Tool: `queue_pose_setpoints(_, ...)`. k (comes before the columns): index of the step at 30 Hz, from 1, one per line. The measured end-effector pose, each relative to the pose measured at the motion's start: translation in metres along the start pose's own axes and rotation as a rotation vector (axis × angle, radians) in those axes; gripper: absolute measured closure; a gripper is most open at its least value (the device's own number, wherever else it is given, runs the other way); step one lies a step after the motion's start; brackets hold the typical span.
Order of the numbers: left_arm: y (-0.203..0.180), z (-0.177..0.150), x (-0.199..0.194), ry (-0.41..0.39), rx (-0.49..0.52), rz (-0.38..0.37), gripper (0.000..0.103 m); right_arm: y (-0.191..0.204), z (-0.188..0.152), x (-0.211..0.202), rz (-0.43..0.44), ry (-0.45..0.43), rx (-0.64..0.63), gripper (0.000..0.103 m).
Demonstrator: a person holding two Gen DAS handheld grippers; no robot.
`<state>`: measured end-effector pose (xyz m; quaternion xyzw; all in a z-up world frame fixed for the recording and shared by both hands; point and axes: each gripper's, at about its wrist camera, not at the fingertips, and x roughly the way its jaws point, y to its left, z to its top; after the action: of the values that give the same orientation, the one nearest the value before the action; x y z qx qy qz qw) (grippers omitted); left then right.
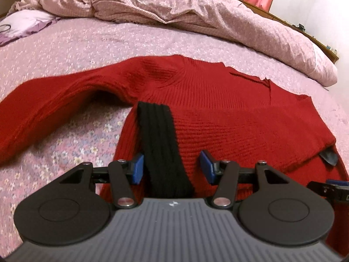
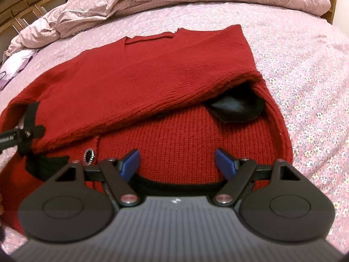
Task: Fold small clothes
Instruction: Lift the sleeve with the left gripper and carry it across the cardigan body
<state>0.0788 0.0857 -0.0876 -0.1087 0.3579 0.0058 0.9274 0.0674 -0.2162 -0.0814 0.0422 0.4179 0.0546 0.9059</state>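
A red knitted sweater [image 1: 218,100] lies flat on the bed, its right sleeve folded across the body and its left sleeve [image 1: 43,100] stretched out to the left. A black ribbed cuff [image 1: 159,144] of the folded sleeve lies between the blue pads of my left gripper [image 1: 172,166], which is open just above the sweater. In the right wrist view my right gripper [image 2: 176,163] is open over the sweater's lower body [image 2: 174,135], above its black hem [image 2: 174,182]. A black patch [image 2: 235,109] shows under the folded sleeve [image 2: 130,83]. The left gripper [image 2: 13,137] shows at that view's left edge.
The sweater lies on a pink flowered bedsheet [image 1: 87,43]. A crumpled pink duvet [image 1: 174,6] is piled along the far side of the bed. A purple-white pillow [image 1: 24,24] lies at the far left. A wooden bed frame [image 2: 17,6] runs behind it.
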Motion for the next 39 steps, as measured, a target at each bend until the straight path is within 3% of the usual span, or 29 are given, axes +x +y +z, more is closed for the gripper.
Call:
queue_pose_setpoints(8,-0.010,0.008,0.011,-0.021,0.036,0.038,0.044,0.003,0.000,0.001,-0.001,-0.001,-0.007,0.022)
queue_pose_setpoints(13,-0.019,0.009,0.010,-0.034,0.095,0.053,0.056,0.001,0.002,-0.001,0.008,0.002,0.007,0.023)
queue_pose_setpoints(16,-0.024,0.010,0.012,-0.033,0.124,0.063,0.057,-0.004,0.008,-0.007,0.018,-0.007,0.029,0.024)
queue_pose_setpoints(34,-0.019,0.025,0.027,0.025,0.065,0.045,0.055,-0.016,0.037,-0.014,-0.003,-0.057,0.050,0.024)
queue_pose_setpoints(35,-0.019,0.026,0.026,0.021,0.072,0.047,0.056,-0.016,0.041,-0.013,-0.008,-0.061,0.040,0.024)
queue_pose_setpoints(36,-0.021,0.026,0.026,0.016,0.079,0.048,0.061,-0.016,0.044,-0.013,-0.014,-0.065,0.033,0.024)
queue_pose_setpoints(37,-0.022,0.027,0.024,0.006,0.084,0.047,0.073,-0.017,0.048,-0.013,-0.019,-0.071,0.030,0.024)
queue_pose_setpoints(39,-0.024,0.030,0.020,-0.010,0.086,0.045,0.081,-0.021,0.054,-0.013,-0.026,-0.081,0.035,0.024)
